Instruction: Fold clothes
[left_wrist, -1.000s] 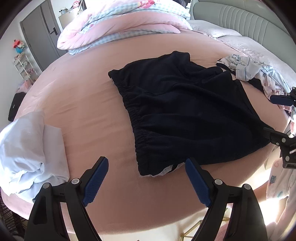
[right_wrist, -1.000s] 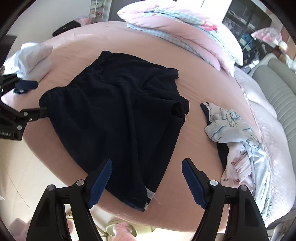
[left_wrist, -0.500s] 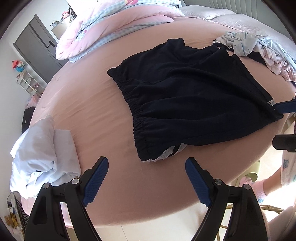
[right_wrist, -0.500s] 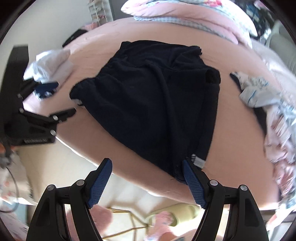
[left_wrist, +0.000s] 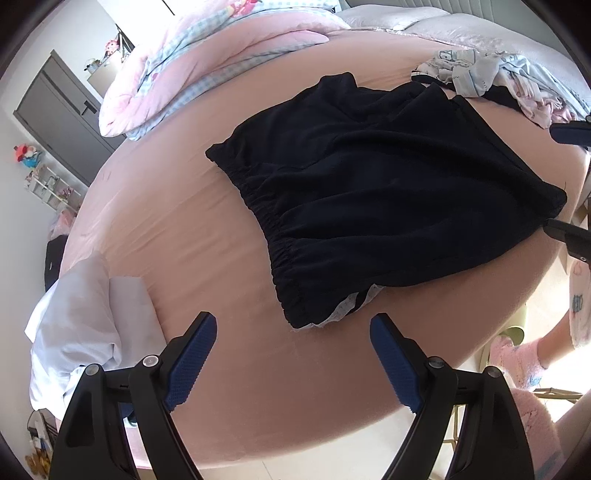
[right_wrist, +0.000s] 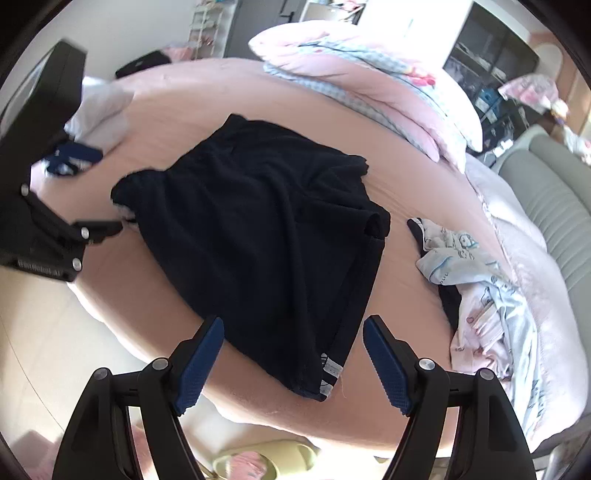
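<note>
The pink bed (left_wrist: 155, 236) is carrying the dark shorts (left_wrist: 369, 192), now lying flatter than a second ago. You are hovering your left tool (left_wrist: 291, 354) wide apart by the waistband corner and your right tool (right_wrist: 293, 354) wide apart, empty, over the hem, both closer, ready to grip.

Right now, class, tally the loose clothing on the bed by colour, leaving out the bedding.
Black: 1, the shorts
White: 1, the crumpled garment
Pale blue and pink prints: 1 pile; I cannot tell how many pieces it holds
Total: 3
</note>
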